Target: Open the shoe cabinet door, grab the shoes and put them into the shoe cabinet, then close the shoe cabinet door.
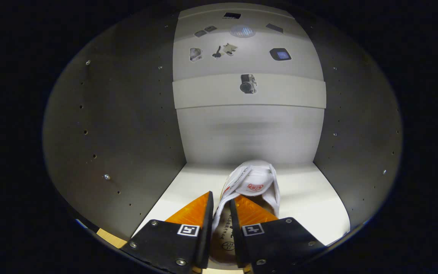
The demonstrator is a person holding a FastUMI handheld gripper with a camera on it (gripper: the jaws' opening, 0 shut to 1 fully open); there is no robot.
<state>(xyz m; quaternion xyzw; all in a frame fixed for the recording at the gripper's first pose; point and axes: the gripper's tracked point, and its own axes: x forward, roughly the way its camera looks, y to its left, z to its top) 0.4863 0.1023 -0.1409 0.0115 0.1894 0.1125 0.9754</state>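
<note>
I am looking into the shoe cabinet (pixel 120 125), whose grey side walls run back to a pale rear panel (pixel 249 129). A white shoe (pixel 255 182) with a red mark on its tongue rests on the cabinet's white floor (pixel 306 198), toe pointing toward the rear panel. My gripper (pixel 222 203) is shut on the shoe's left side wall near the heel: one finger sits outside the shoe, the other inside the opening. The insole shows between the fingers.
The rear panel carries several small stickers (pixel 248 83) high up. A row of small holes and screws dots each side wall (pixel 107 176). The cabinet floor spreads wide to the right of the shoe.
</note>
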